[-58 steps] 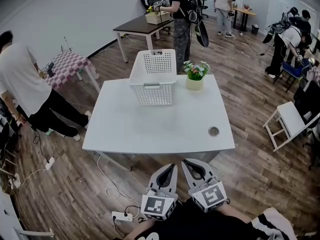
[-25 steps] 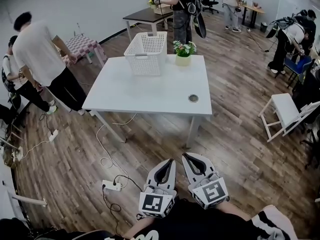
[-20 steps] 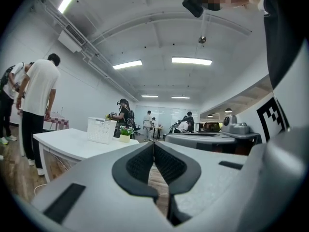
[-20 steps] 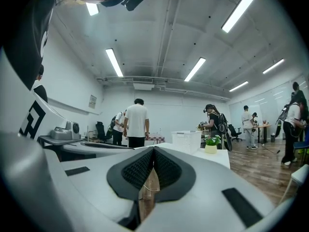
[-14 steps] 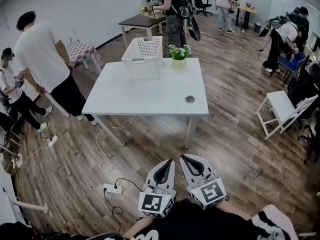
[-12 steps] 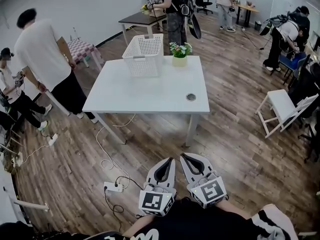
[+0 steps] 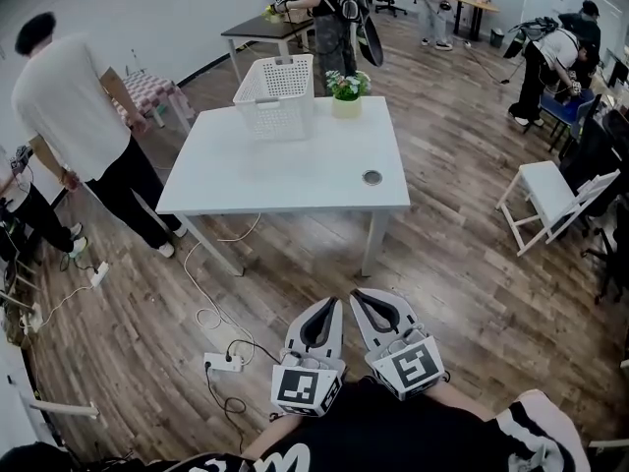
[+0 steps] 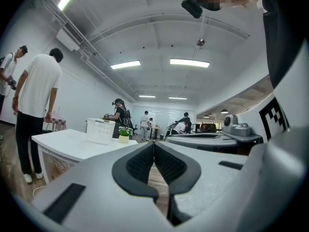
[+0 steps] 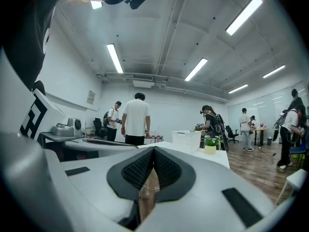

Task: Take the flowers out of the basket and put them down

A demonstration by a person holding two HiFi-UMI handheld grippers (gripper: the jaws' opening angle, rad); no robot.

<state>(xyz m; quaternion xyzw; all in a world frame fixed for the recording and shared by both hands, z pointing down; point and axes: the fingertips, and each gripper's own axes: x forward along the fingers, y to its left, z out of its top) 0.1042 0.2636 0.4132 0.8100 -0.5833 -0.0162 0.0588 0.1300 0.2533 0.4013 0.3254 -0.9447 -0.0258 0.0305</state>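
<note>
Head view looks steeply down at a wood floor, with the left gripper [image 7: 328, 306] and the right gripper [image 7: 358, 296] held low and near, side by side, both well apart from the white table [image 7: 285, 180] farther off. Left gripper view shows its jaws pressed together with nothing between them; right gripper view shows the same, pads meeting at the tips and empty. On the far end of the table stands a white perforated basket [image 7: 275, 96]. The flowers [image 7: 346, 83] sit upright in a small pale pot just to its right, outside it; whether pot and basket touch is hard to tell at this range. A round grommet [image 7: 371, 177] lies near the table's right edge. A person in a white shirt [image 7: 61, 96] stands at the left, and a white chair [image 7: 550, 193] at the right.
</note>
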